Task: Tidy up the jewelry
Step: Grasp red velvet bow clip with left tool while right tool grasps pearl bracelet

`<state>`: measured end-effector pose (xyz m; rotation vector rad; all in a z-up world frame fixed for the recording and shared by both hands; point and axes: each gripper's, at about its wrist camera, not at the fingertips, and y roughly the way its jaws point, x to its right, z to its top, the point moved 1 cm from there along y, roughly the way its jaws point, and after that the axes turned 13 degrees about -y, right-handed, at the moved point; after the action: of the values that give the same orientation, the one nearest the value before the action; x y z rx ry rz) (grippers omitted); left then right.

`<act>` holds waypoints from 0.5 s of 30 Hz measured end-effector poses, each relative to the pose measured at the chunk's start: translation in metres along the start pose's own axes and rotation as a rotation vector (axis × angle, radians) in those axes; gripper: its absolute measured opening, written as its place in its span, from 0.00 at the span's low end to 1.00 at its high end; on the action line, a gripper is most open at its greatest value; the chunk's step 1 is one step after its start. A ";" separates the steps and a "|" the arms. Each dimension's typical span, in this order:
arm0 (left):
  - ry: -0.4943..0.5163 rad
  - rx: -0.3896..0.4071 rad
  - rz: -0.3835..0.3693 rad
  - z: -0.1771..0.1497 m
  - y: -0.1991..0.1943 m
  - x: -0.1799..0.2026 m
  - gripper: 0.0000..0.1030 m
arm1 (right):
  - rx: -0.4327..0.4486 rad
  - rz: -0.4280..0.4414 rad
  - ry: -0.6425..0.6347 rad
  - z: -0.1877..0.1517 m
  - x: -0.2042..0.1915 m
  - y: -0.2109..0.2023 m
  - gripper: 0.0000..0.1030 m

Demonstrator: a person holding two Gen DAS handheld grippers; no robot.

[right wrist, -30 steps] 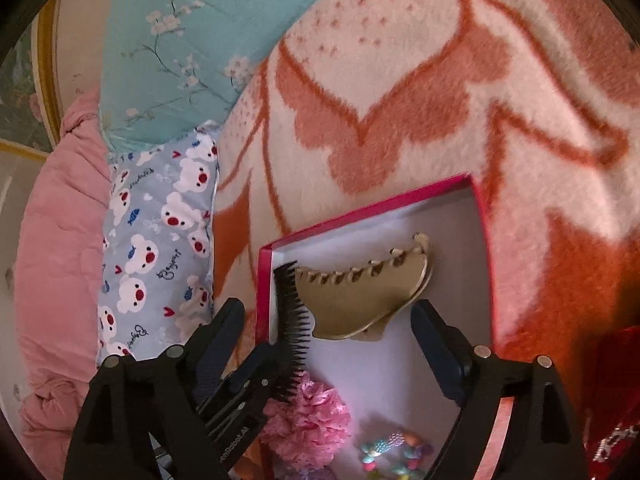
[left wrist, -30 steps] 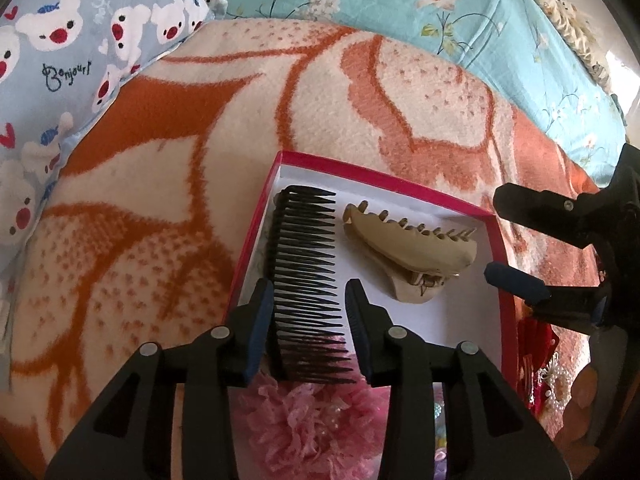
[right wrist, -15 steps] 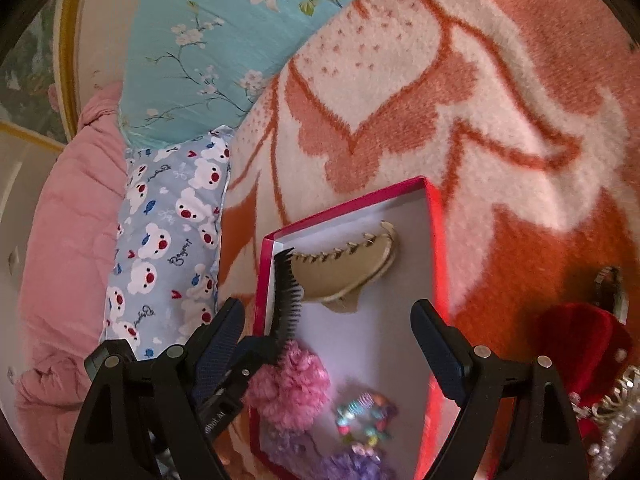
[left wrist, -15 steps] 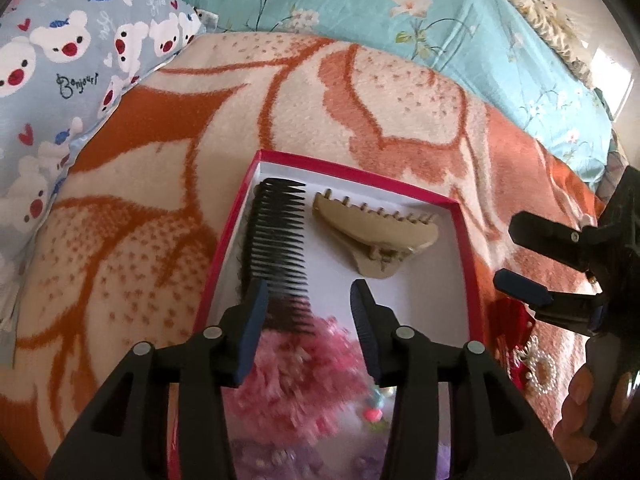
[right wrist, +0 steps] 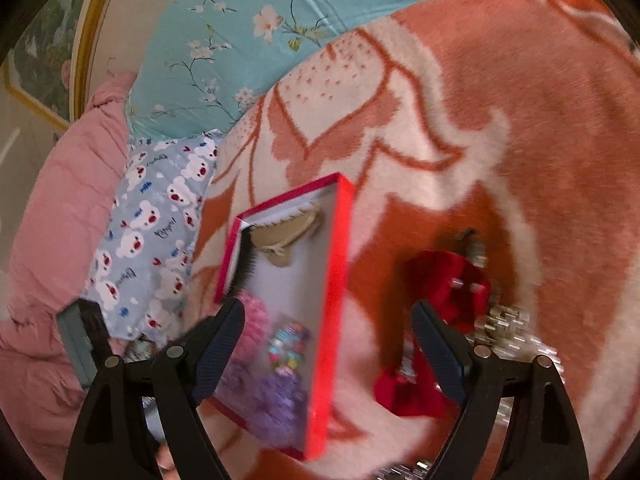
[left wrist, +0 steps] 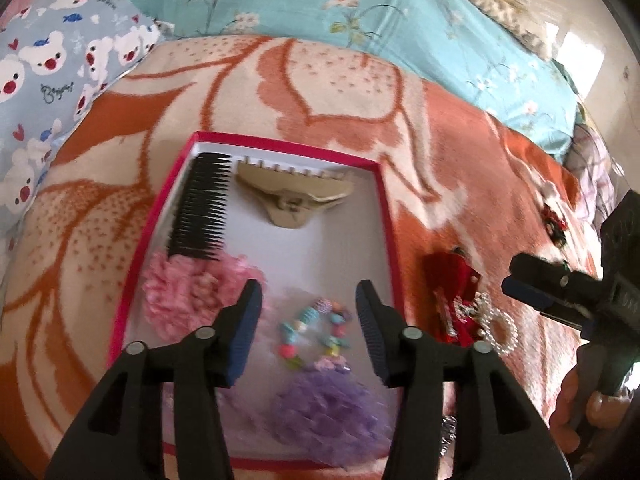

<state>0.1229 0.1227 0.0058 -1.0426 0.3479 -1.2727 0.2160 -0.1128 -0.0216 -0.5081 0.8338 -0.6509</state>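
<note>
A red-rimmed white box point(left wrist: 390, 216) lies on the blanket and also shows in the right wrist view point(right wrist: 338, 264). It holds a black comb point(left wrist: 204, 208), a beige claw clip point(left wrist: 292, 196), a pink scrunchie point(left wrist: 188, 296), a beaded bracelet point(left wrist: 316, 332) and a purple scrunchie point(left wrist: 328, 408). My left gripper point(left wrist: 308, 340) is open and empty above the bracelet. My right gripper point(right wrist: 328, 356) is open and empty over the box's right rim. A red hair piece point(right wrist: 452, 288) and a pearl piece point(left wrist: 496, 324) lie right of the box.
An orange and cream blanket point(left wrist: 340, 92) covers the bed. A bear-print pillow point(left wrist: 48, 76) lies at the left and a teal floral quilt point(left wrist: 360, 12) behind. Silver jewelry point(right wrist: 516, 332) sits beside the red piece. A small red clip point(left wrist: 554, 220) lies far right.
My left gripper has let go of the black comb, which now lies in the box, and has drawn back and opened wide. My right gripper has drawn back and to the right.
</note>
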 end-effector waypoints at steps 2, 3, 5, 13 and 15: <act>0.015 -0.001 -0.011 -0.006 -0.003 0.009 0.48 | -0.003 -0.034 -0.012 -0.008 0.007 -0.011 0.85; 0.020 -0.003 -0.016 -0.008 -0.005 0.013 0.48 | -0.002 -0.045 -0.014 -0.012 0.010 -0.016 0.85; 0.028 -0.006 -0.025 -0.011 -0.006 0.019 0.48 | 0.002 -0.066 -0.011 -0.018 0.018 -0.025 0.85; 0.072 -0.022 -0.049 -0.027 -0.010 0.045 0.48 | 0.012 -0.153 -0.025 -0.039 0.040 -0.054 0.85; 0.079 -0.026 -0.053 -0.031 -0.009 0.049 0.48 | 0.014 -0.184 -0.046 -0.044 0.044 -0.059 0.85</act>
<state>0.1104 0.0656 0.0115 -1.0315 0.4007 -1.3627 0.1837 -0.1912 -0.0317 -0.5896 0.7443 -0.8101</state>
